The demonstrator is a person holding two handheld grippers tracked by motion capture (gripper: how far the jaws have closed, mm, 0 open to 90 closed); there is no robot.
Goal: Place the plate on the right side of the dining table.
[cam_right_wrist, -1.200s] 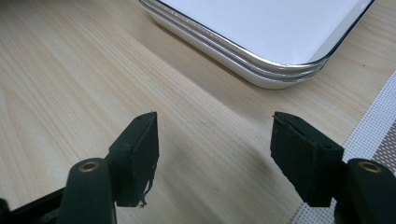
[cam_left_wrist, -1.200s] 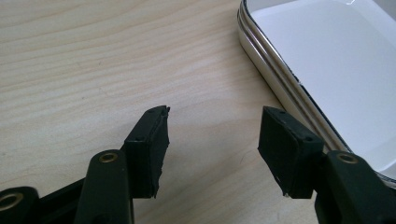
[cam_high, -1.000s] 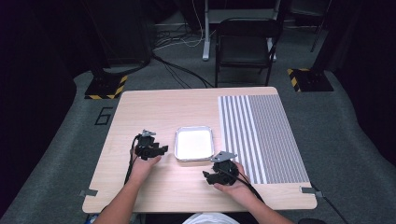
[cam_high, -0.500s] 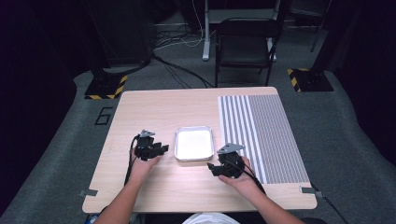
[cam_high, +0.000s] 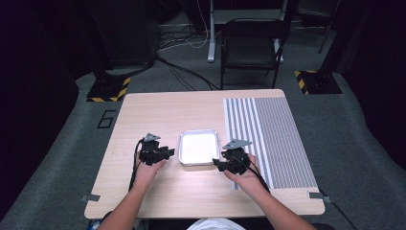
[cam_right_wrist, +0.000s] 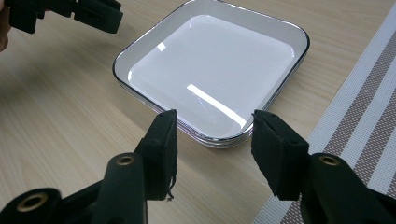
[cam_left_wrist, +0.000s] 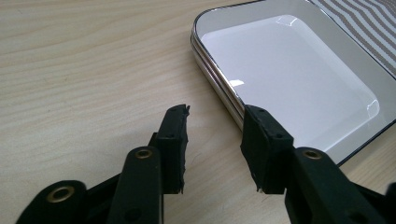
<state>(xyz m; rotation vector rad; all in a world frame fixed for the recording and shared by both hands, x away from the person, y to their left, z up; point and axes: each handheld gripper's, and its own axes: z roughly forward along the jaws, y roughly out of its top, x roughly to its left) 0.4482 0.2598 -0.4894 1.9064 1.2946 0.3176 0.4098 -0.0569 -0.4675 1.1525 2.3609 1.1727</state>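
You are bracketing the white tray (cam_high: 198, 147) at the counter's (cam_high: 158, 110) centre — left gripper (cam_high: 168, 153) at its 9 o'clock, right gripper (cam_high: 216, 166) at 4 o'clock. Both jaws have just been closing, narrow and empty. Next — seat them on the rim.

Parted fingers (cam_left_wrist: 173, 135) closing, white tray (cam_left_wrist: 299, 79) beside, wooden table (cam_left_wrist: 84, 70)

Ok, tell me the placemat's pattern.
The placemat has grey and white stripes, clearest in the high view.
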